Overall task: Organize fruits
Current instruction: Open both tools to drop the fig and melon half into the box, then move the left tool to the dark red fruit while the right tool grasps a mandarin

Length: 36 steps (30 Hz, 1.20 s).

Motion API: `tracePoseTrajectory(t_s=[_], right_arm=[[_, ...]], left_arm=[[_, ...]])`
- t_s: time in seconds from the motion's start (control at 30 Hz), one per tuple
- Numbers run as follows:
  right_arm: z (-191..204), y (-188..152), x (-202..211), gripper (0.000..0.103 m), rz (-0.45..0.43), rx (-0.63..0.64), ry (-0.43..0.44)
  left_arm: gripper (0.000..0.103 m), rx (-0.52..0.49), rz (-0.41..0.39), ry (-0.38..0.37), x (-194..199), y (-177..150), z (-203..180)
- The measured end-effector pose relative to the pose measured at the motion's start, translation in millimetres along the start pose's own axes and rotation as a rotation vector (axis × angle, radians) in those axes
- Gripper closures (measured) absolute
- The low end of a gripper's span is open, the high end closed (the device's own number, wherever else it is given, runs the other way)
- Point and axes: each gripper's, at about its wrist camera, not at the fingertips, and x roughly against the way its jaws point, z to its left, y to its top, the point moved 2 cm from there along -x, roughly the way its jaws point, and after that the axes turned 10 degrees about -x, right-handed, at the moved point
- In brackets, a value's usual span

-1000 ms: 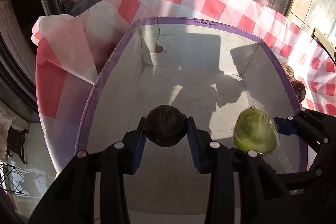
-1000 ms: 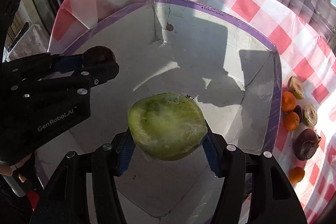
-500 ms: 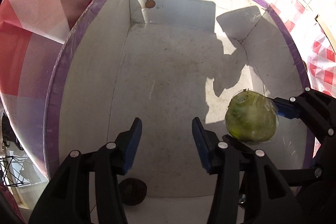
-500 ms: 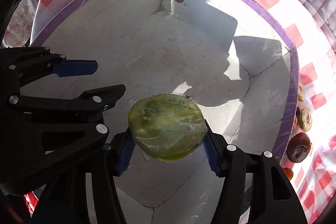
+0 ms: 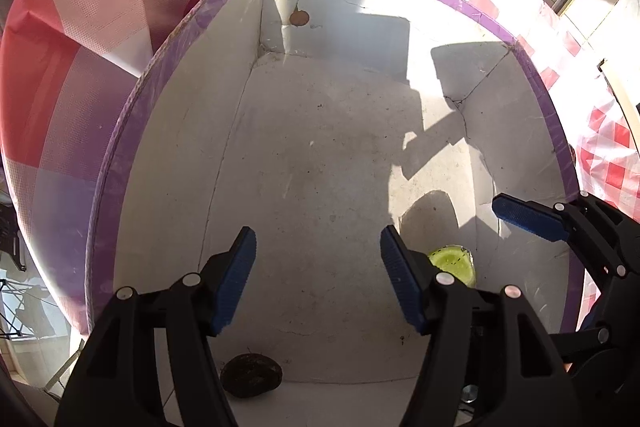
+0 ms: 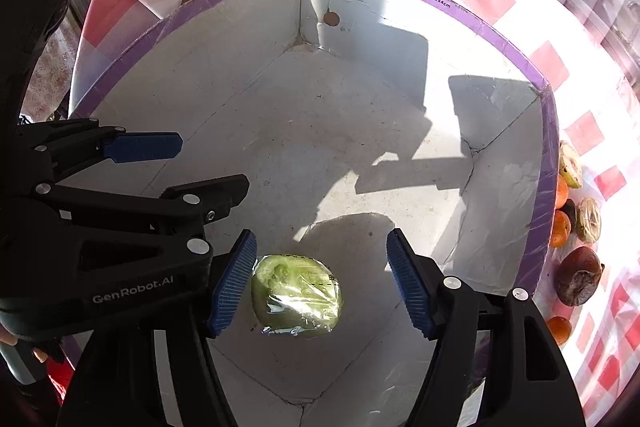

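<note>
From the left wrist, the green wrapped fruit point(image 5: 454, 263) is mostly hidden behind a finger, and the dark fruit point(image 5: 251, 375) is partly cut off. Both lie on the floor of the white box point(image 6: 400, 155). More fruit point(image 6: 579, 281) waits on the checked table point(image 6: 600, 183) beside it. The left tongs point(image 5: 316, 279) and right tongs point(image 6: 322, 281) gape wide, holding nothing.

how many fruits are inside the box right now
2. The wrapped green fruit lies on the box floor between the right gripper's open jaws. The dark fruit lies by the near wall below the left gripper. Others may be hidden.
</note>
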Motion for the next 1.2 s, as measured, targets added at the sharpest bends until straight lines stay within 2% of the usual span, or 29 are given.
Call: tracePoseTrajectory(t_s=[0.03, 0.1, 0.13, 0.17, 0.27, 0.33, 0.37, 0.47, 0.6, 0.7, 0.8, 0.87, 0.93, 0.97, 1.03, 1.07, 1.13, 1.2], right_arm=[[-0.8, -1.9, 6.4, 0.036, -0.046, -0.005, 0.001], [-3.7, -10.2, 28.5, 0.031, -0.182, -0.004, -0.014], [-7.8, -15.7, 38.7, 0.028, -0.254, -0.015, -0.007], [-14.4, -21.3, 49.1, 0.026, -0.318, -0.043, 0.012], [-45.5, -42.8, 79.8, 0.023, -0.489, -0.173, 0.085], [-75.7, -60.7, 97.5, 0.016, -0.605, -0.267, 0.132], [-92.2, -69.9, 103.3, 0.016, -0.652, -0.313, 0.147], [-149.7, -92.9, 103.8, 0.016, -0.708, -0.468, 0.135], [-222.9, -125.0, 89.3, 0.016, -0.683, -0.632, 0.065], [-257.1, -147.8, 70.0, 0.016, -0.608, -0.684, -0.011], [-271.9, -160.8, 47.4, 0.016, -0.554, -0.698, -0.049], [-279.8, -165.3, 40.2, 0.017, -0.541, -0.71, -0.051], [-289.7, -167.8, 36.3, 0.017, -0.544, -0.748, -0.008], [-295.1, -169.0, 34.8, 0.018, -0.538, -0.775, -0.017], [-304.6, -169.9, 32.0, 0.018, -0.54, -0.815, 0.037], [-306.9, -170.2, 31.8, 0.018, -0.543, -0.827, 0.036], [-308.4, -168.5, 31.6, 0.018, -0.549, -0.825, 0.032], [-306.7, -164.0, 27.9, 0.018, -0.528, -0.805, 0.026]], left_arm=[[0.038, 0.002, -0.028, -0.005, 5.1, 0.1, 0.1], [0.038, 0.012, -0.144, 0.002, 24.8, -0.6, 1.8], [0.033, 0.017, -0.227, 0.013, 38.1, -1.1, 1.7], [0.022, 0.023, -0.319, 0.031, 52.9, -2.9, 0.8], [0.004, 0.077, -0.632, 0.124, 105.4, -22.4, -7.1], [0.002, 0.084, -0.796, 0.101, 133.2, -35.8, -22.0], [0.002, 0.076, -0.862, 0.085, 144.1, -39.7, -35.3], [0.002, -0.016, -0.967, 0.028, 162.2, -45.8, -81.4], [0.002, -0.141, -0.964, -0.112, 152.6, -43.2, -153.1], [0.002, -0.223, -0.931, -0.198, 125.2, -46.4, -206.1], [0.002, -0.327, -0.815, -0.227, 76.0, -45.3, -254.3], [0.002, -0.374, -0.701, -0.24, 34.6, -48.7, -274.3], [0.001, -0.385, -0.616, -0.243, 1.9, -47.0, -280.7], [0.001, -0.366, -0.595, -0.234, -11.6, -46.9, -277.5], [0.002, -0.353, -0.507, -0.204, -36.4, -40.0, -273.4], [0.002, -0.344, -0.474, -0.2, -45.6, -37.5, -269.2], [0.002, -0.327, -0.42, -0.239, -56.8, -33.1, -262.8], [0.002, -0.327, -0.386, -0.228, -62.2, -31.4, -262.4]])
